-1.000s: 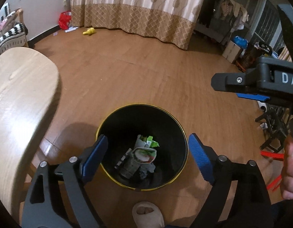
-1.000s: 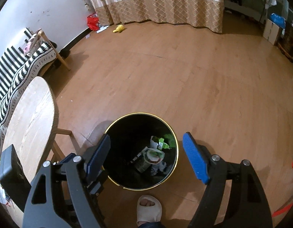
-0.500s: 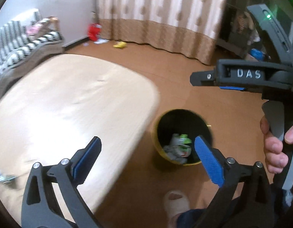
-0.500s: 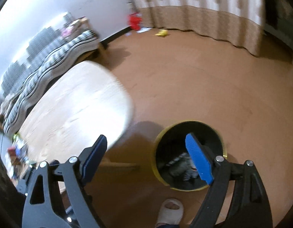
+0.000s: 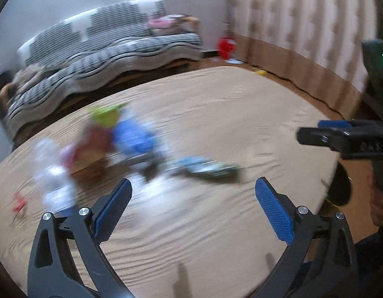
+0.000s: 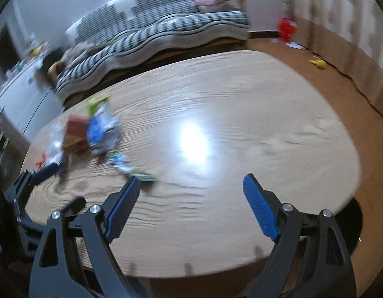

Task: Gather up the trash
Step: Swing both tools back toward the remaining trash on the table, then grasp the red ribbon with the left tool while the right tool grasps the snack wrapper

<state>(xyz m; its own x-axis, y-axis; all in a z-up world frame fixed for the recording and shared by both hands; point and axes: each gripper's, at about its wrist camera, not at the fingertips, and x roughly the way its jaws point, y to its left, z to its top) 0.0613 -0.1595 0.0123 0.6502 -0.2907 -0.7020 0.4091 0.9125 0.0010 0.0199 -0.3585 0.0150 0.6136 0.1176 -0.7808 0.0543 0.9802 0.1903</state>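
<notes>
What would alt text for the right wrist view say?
The open, empty right tool hovers over a pale wooden table, with blurred wrappers littering its far left. A striped sofa stands behind.

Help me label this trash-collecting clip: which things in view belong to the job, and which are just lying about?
Job:
- blurred wrappers and packets on the wooden table
- flat blue wrapper
- black bin, partly hidden behind the table's edge
- left gripper and right gripper, both open and empty

Lying about:
- striped sofa
- curtain
- red bag
- yellow thing on floor
</notes>
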